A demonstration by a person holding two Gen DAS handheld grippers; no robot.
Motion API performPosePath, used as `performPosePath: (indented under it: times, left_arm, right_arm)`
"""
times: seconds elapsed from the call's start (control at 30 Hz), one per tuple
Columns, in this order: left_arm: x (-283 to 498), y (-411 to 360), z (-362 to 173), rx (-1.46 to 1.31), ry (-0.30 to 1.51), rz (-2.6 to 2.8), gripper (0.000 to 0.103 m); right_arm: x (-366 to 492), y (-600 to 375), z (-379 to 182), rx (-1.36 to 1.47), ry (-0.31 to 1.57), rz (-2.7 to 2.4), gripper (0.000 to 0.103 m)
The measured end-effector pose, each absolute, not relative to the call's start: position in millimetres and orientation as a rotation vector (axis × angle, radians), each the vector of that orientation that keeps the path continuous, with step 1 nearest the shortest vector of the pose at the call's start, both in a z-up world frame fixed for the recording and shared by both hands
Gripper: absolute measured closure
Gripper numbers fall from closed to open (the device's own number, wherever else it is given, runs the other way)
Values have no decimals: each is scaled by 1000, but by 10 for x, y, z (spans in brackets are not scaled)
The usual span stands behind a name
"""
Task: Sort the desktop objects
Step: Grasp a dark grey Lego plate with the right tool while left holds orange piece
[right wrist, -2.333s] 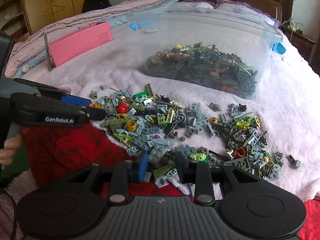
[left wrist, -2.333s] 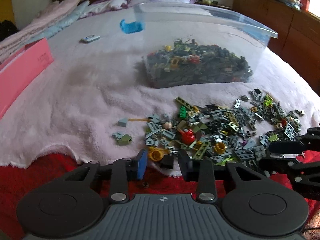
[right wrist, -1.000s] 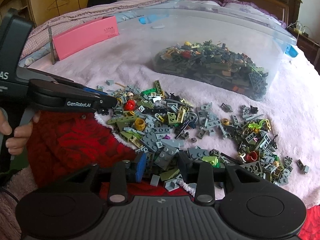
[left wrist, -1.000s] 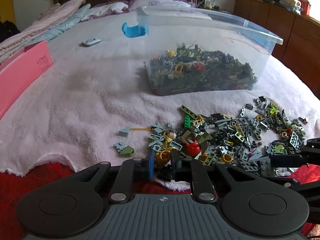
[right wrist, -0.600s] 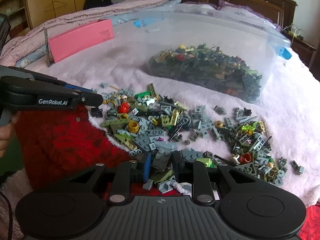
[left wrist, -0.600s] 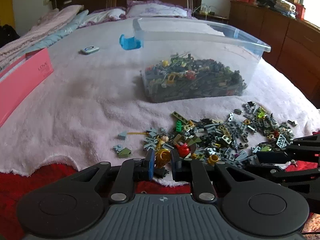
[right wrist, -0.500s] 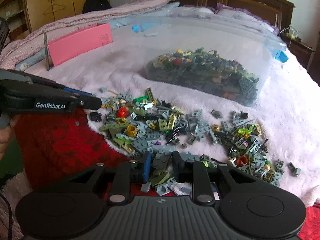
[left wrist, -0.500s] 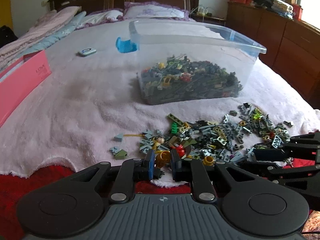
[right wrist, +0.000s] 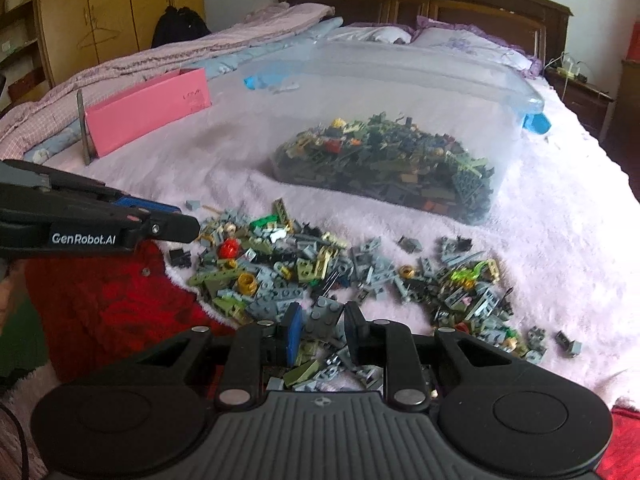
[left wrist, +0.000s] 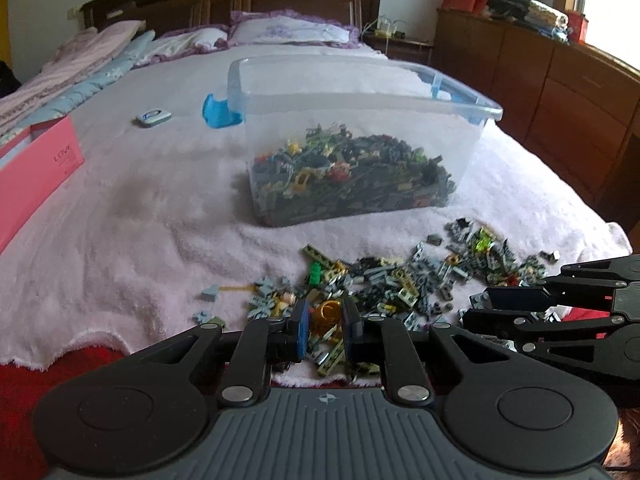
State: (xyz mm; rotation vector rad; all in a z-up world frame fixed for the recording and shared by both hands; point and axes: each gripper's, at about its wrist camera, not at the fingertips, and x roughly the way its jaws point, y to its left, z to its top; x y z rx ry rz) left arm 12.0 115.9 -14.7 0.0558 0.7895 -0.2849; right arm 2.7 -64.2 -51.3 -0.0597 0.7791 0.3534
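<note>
Left wrist view shows the left gripper (left wrist: 325,322) clenched on a small yellow-gold brick (left wrist: 327,313), a light, rigid, slick piece best pinched across its flat sides. At three o'clock the right gripper (right wrist: 319,326), whose jaws have just been closing, grasps a grey studded plate (right wrist: 325,314) by its edges. Beyond, at twelve o'clock, lies the loose brick pile (left wrist: 404,278), then the clear bin (left wrist: 360,144) on the pink blanket (left wrist: 132,220).

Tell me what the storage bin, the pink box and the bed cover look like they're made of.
Storage bin: clear, slightly frosted plastic, glossy; the bricks inside show through its walls.
Pink box: probably matte card or paperboard, with flat faces, sharp edges and small printed lettering.
Bed cover: pale pink plush fleece, fuzzy nap, soft lumpy surface.
</note>
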Motion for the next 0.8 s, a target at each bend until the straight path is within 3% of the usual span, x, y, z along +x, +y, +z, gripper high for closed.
performPosePath:
  times: [0.8]
  left_arm:
    - [404,840,359,87,630,-348,85]
  right_arm:
    - [244,-794,-5,-46,660,322,78]
